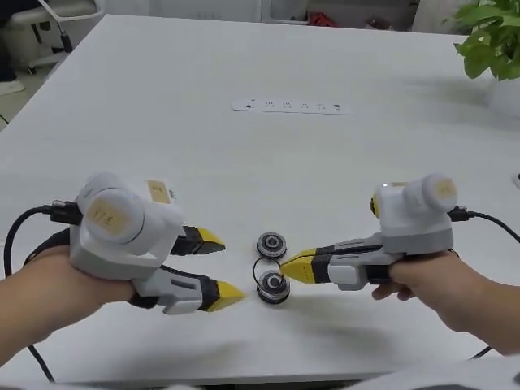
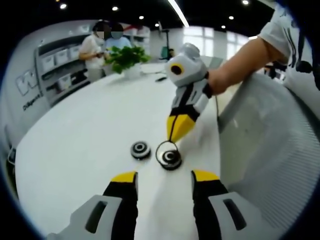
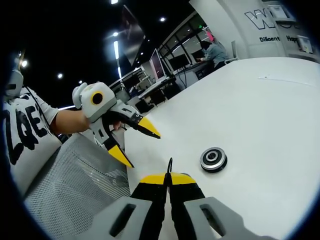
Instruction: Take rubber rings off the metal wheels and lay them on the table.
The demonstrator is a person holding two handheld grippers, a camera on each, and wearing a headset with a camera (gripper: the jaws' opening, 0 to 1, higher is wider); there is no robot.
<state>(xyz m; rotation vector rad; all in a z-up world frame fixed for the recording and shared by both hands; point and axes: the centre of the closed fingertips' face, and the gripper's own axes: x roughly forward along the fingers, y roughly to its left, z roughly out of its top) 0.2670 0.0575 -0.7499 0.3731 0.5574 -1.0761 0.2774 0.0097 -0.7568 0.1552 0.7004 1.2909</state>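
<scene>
While my right gripper (image 1: 294, 266) is pinched together on a thin black rubber ring (image 3: 170, 164), the ring's loop stands just off its tips, above the nearer metal wheel (image 1: 273, 287) on the white worktop (image 1: 244, 162). I cannot tell whether the ring is fully clear of that wheel. A second wheel (image 1: 271, 244) lies just beyond the tips. My left gripper (image 1: 218, 266) faces both wheels from the opposite side, jaws apart, holding nothing.

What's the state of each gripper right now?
Left gripper: open, holding nothing.
Right gripper: shut on a thin black rubber ring.
</scene>
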